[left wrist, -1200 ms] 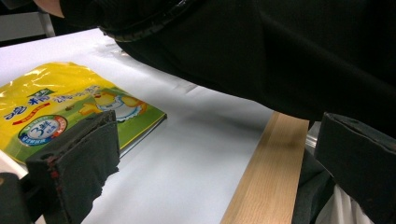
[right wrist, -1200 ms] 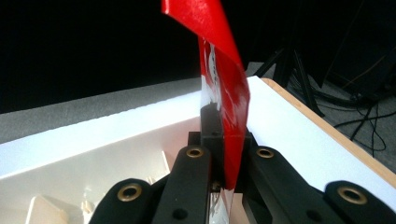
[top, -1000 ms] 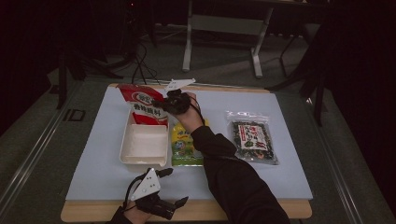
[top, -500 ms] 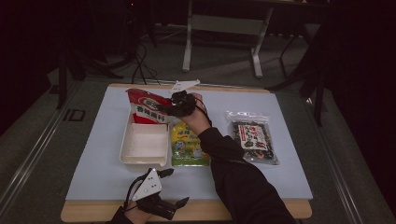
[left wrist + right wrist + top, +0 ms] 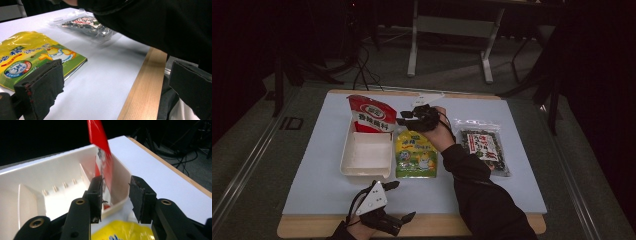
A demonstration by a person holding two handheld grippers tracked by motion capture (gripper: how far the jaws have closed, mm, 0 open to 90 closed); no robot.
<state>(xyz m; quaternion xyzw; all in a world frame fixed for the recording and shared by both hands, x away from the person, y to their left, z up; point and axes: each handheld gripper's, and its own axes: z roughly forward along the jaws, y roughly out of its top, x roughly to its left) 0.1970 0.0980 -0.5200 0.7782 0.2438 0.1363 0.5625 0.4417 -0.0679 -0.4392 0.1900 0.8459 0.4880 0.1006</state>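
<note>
A: How's the light?
B: Dim in the high view; the room beyond the table [image 5: 512, 125] sinks into black.
A: And closer in?
B: Both gripper views are brighter. The red packet [image 5: 100, 150] is motion-blurred, the yellow packet [image 5: 30, 57] shows glare.

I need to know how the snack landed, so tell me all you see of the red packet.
The red packet is a glossy red snack bag with a white and green round logo and a pale band of print. It stands tilted in the far end of the white tray, its lower part inside and its top leaning on the far wall. The right gripper, whose jaws have just been opening, sits beside it and no longer clamps it.
</note>
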